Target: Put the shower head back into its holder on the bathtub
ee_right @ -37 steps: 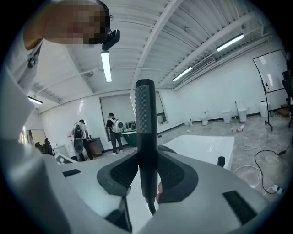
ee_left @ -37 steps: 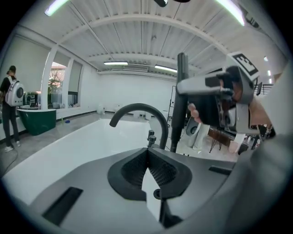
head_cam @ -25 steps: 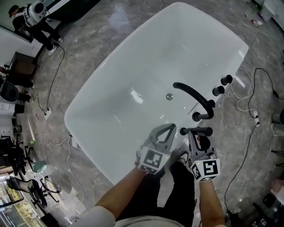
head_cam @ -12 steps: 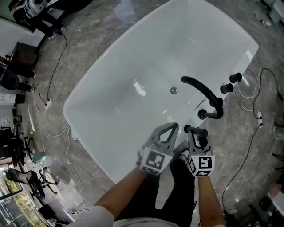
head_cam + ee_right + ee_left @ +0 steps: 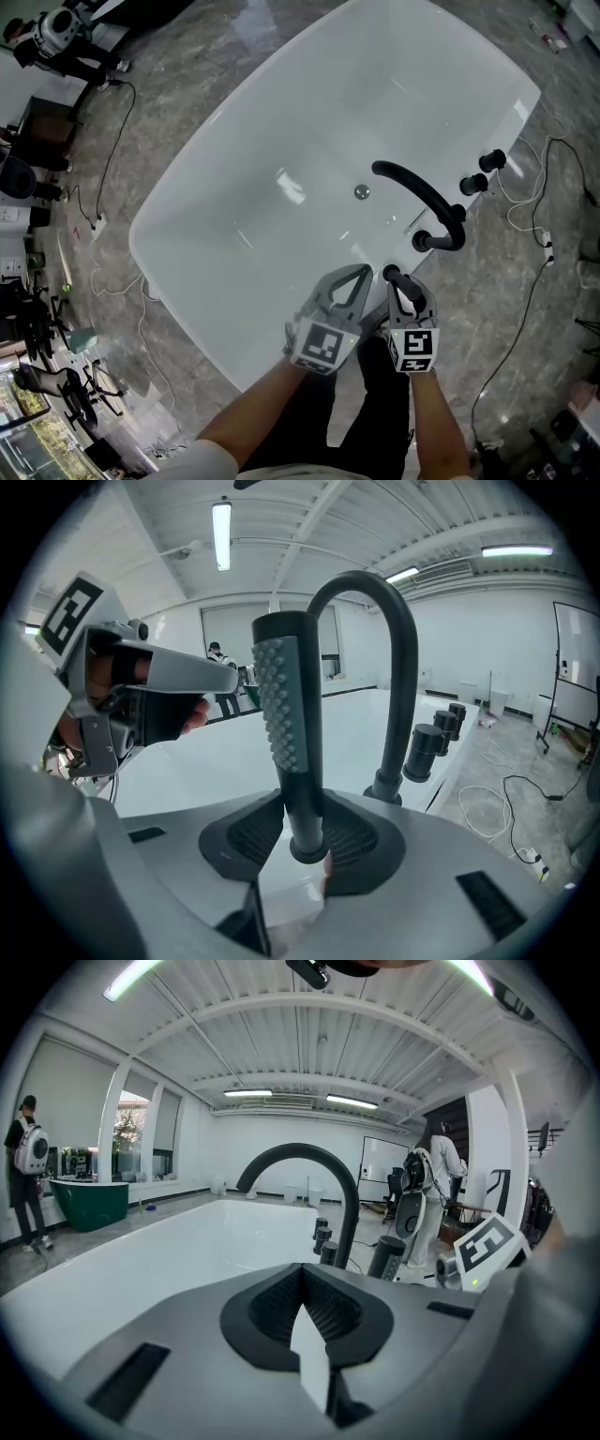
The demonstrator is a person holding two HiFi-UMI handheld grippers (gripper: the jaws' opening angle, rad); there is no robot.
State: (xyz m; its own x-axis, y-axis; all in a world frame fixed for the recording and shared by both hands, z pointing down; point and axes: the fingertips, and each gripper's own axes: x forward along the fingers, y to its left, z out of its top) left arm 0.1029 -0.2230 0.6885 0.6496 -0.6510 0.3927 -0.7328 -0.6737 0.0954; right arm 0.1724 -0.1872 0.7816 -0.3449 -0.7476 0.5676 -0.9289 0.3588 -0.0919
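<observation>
The shower head (image 5: 287,731) is a dark grey stick with a nubbed face, and it stands upright between the pads of my right gripper (image 5: 298,841), which is shut on its lower end. In the head view, my right gripper (image 5: 405,284) holds it over the near rim of the white bathtub (image 5: 206,319), just short of the black arched faucet (image 5: 424,199). My left gripper (image 5: 361,270) hovers close beside it on the left, shut and empty, its pads (image 5: 323,1321) meeting. I cannot make out the holder under the grippers.
Two black knobs (image 5: 480,172) stand on the rim beyond the faucet. Loose cables (image 5: 539,234) trail over the marble floor on the right. A person (image 5: 56,37) stands at the far upper left, and my own legs (image 5: 375,412) are directly below.
My right gripper has sunk toward the tub rim, and the shower head has swung from lying crosswise to pointing away from me. The left gripper has stayed put.
</observation>
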